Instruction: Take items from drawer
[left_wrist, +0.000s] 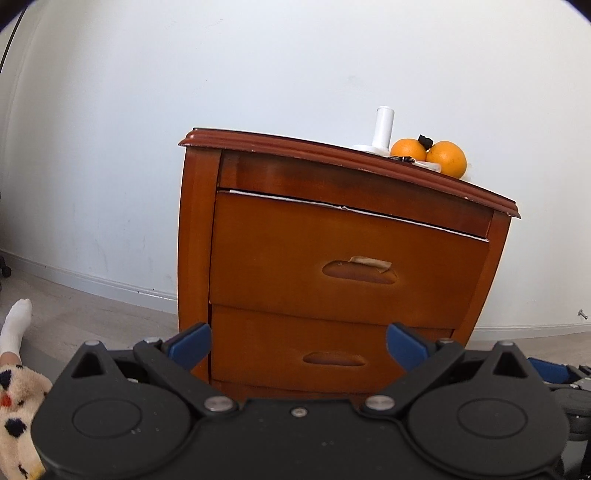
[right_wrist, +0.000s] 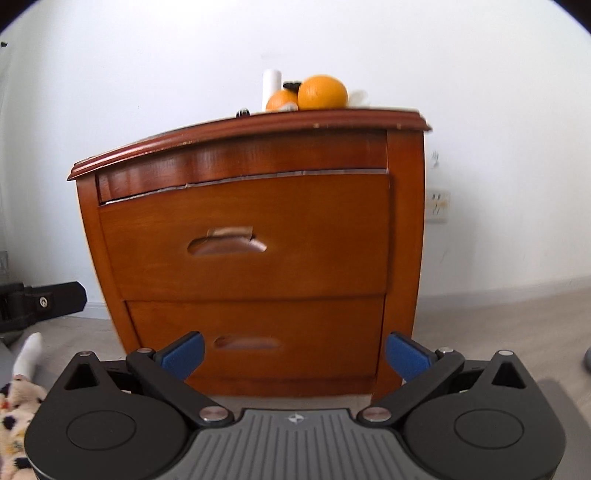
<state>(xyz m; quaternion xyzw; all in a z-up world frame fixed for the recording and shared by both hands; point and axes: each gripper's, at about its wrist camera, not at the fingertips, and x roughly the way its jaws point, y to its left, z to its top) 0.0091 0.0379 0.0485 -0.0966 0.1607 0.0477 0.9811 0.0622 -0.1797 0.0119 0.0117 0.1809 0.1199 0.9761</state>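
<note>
A brown wooden nightstand (left_wrist: 343, 229) with two drawers stands against a white wall; it also shows in the right wrist view (right_wrist: 255, 229). The upper drawer (left_wrist: 347, 254) (right_wrist: 243, 236) sits slightly ajar, with a slot handle (left_wrist: 360, 271) (right_wrist: 227, 245). The lower drawer (left_wrist: 328, 350) (right_wrist: 255, 332) is shut. My left gripper (left_wrist: 299, 345) is open and empty, low in front of the lower drawer. My right gripper (right_wrist: 295, 356) is open and empty, also in front of the lower drawer. The drawer contents are hidden.
On the nightstand top are two oranges (left_wrist: 428, 155) (right_wrist: 321, 92) and a white cylinder on a base (left_wrist: 382, 129) (right_wrist: 271, 88). A spotted plush toy (left_wrist: 18, 406) and a white sock (left_wrist: 14, 328) lie at the left on the floor. A wall socket (right_wrist: 437, 205) is at the right.
</note>
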